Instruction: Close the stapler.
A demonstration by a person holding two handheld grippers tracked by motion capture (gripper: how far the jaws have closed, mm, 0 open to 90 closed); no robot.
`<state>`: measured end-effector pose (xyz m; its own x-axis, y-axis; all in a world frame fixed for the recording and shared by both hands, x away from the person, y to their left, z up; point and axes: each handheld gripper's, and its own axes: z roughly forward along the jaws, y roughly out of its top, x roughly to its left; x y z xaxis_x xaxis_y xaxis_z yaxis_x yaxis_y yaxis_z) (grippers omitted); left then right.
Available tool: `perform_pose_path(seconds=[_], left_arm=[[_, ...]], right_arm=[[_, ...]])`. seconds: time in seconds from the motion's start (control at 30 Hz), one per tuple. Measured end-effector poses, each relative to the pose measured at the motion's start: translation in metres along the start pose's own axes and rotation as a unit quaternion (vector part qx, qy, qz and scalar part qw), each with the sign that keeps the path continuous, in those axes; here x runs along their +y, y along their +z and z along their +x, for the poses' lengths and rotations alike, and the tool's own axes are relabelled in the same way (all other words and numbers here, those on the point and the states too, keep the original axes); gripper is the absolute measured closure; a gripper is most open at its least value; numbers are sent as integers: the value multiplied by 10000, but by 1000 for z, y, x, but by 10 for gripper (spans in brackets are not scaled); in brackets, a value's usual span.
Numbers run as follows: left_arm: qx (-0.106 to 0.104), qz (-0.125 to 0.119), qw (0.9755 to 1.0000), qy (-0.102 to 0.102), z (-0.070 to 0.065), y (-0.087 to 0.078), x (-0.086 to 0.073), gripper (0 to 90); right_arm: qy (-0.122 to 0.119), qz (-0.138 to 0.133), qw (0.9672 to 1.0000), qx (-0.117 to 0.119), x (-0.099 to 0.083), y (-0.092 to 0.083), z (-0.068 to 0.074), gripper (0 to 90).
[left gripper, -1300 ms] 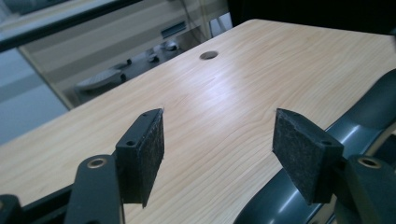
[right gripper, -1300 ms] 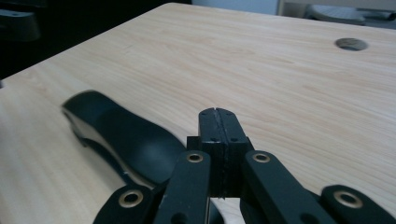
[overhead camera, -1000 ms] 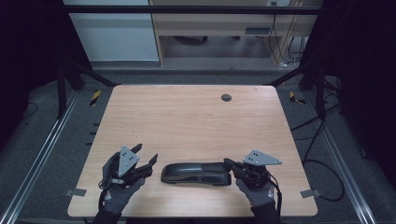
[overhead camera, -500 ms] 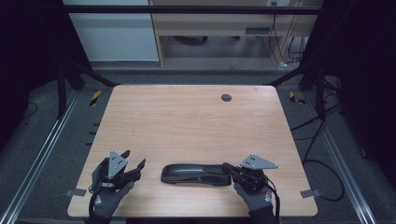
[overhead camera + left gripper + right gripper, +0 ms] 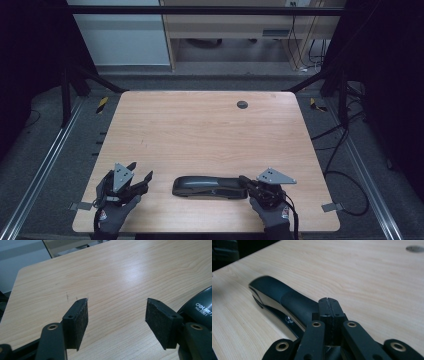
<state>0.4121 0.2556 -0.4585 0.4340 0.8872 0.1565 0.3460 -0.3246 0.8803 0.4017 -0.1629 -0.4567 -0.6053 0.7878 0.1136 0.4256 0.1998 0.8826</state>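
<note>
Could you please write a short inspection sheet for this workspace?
Surface: wooden table, bare, one round grommet near the far edge.
Job's things: black stapler lying flat near the front edge.
Clutter: nothing seen.
Grippers: left gripper open, nothing between its pads; right gripper shut, at the stapler's right end.
Cables: cables on the floor right of the table.
Surroundings: dark floor, metal rails, a desk beyond.
</note>
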Motion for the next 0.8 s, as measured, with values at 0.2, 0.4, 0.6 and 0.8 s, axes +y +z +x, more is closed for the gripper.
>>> perform_pose_path(seconds=[0.2,0.4,0.6,0.8], left_arm=[[-12,57,10000,-29,2,1,-3,342],[-47,178,9998,-49,5,5,-7,335],[-97,389,9991,-107,10,12,-14,326],[-99,576,9982,-151,17,18,-21,308]], right_arm=[[-102,-167,9998,77,14,-7,1,852],[112,-343,9985,-422,13,-13,-23,711],[436,121,9943,-960,-9,-13,-74,543],[588,588,9880,-1303,-32,-16,-110,445]])
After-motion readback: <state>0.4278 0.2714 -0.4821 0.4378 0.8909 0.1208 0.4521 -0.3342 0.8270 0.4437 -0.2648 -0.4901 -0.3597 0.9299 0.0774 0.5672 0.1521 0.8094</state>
